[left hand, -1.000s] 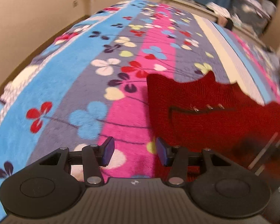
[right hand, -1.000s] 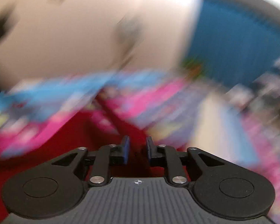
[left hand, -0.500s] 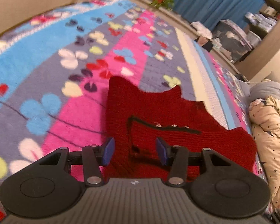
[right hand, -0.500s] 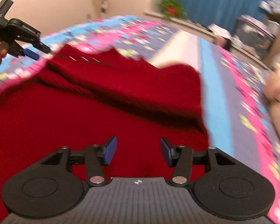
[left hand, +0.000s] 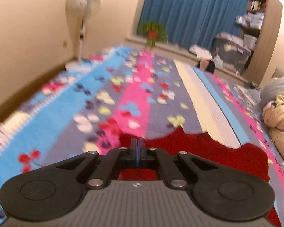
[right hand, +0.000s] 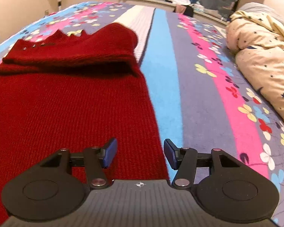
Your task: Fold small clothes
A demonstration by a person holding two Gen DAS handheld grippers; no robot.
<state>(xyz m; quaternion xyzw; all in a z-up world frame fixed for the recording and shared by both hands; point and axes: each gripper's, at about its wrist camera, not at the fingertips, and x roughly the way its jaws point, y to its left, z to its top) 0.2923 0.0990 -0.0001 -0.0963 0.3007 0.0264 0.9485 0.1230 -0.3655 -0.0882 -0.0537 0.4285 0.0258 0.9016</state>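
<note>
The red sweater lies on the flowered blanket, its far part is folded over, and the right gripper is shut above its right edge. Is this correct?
Not quite. The right gripper is open, not shut: the right wrist view shows its blue pads apart over the right edge of the red sweater. The rest holds: the sweater lies on the flowered blanket with its far part folded over.

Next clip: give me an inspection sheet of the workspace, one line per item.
Surface: bed under a striped floral blanket.
Job's things: red knit sweater, top part folded over, lying on the blanket.
Clutter: star-print quilt bunched at the right.
Grippers: left gripper shut over the sweater's edge, grip unclear; right gripper open astride the sweater's right edge.
Cables: nothing seen.
Surroundings: standing fan, potted plant, blue curtain, storage boxes.
</note>
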